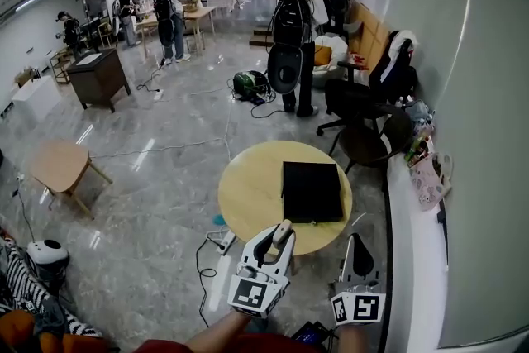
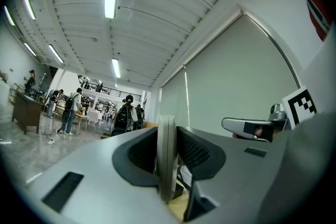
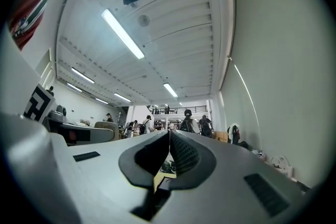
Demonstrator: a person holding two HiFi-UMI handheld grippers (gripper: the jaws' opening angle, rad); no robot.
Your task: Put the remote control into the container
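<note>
While my left tool [image 1: 276, 239] is clamped on the remote control [image 1: 284, 228] by the near edge of the round surface [image 1: 240, 196], with bare wood left of the black container [image 1: 312, 191], my right tool [image 1: 357, 249] sits pinched together, empty, and only the left gripper view shows the remote edge-on.

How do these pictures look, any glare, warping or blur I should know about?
Head view: fisheye bends straight lines, and lights glare off the glossy floor. Left gripper view: dark rounded corners; the remote looks soft up close. Right gripper view: same curving, one bright ceiling light.
</note>
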